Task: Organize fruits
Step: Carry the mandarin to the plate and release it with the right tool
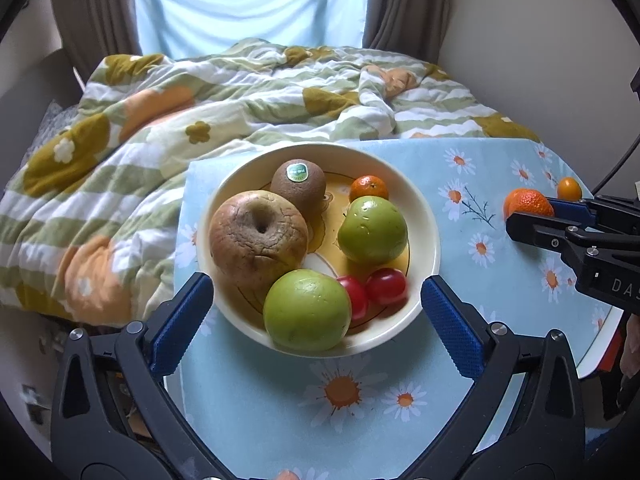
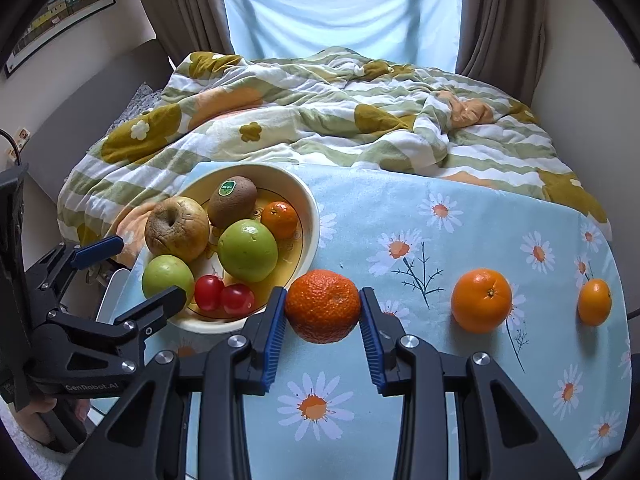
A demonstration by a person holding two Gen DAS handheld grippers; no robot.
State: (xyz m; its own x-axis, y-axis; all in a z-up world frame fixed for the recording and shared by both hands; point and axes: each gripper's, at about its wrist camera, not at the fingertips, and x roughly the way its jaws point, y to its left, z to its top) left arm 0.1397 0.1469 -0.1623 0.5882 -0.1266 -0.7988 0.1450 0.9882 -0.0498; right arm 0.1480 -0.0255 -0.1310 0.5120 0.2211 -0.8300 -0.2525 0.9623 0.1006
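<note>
1. Right wrist view: the right gripper (image 2: pixel 323 312) has its jaws against both sides of a rough-skinned mandarin (image 2: pixel 322 305), which sits on the table (image 2: pixel 460 380) just right of the bowl (image 2: pixel 314 216); the blue pads appear to touch the peel, so the fruit looks gripped, though whether it is lifted cannot be told.

2. Left wrist view: the left gripper (image 1: pixel 318 316) hovers at the near rim of the bowl with its jaws wide apart, holding nothing.

3. Already inside the bowl: a wrinkled brown apple (image 1: pixel 258 240), a kiwi (image 1: pixel 298 186) with a green sticker, two green fruits (image 1: pixel 306 310) (image 1: pixel 372 229), a small tangerine (image 1: pixel 369 188) and two cherry tomatoes (image 1: pixel 386 286).

4. Still outside the bowl, farther to its right on the flowered cloth: a smooth orange (image 2: pixel 481 300) and, beyond it, a small kumquat-like fruit (image 2: pixel 594 302).

5. By this evidence the sorting is well advanced: seven pieces sit in the bowl, one is in the jaws, and two remain to be collected.
</note>
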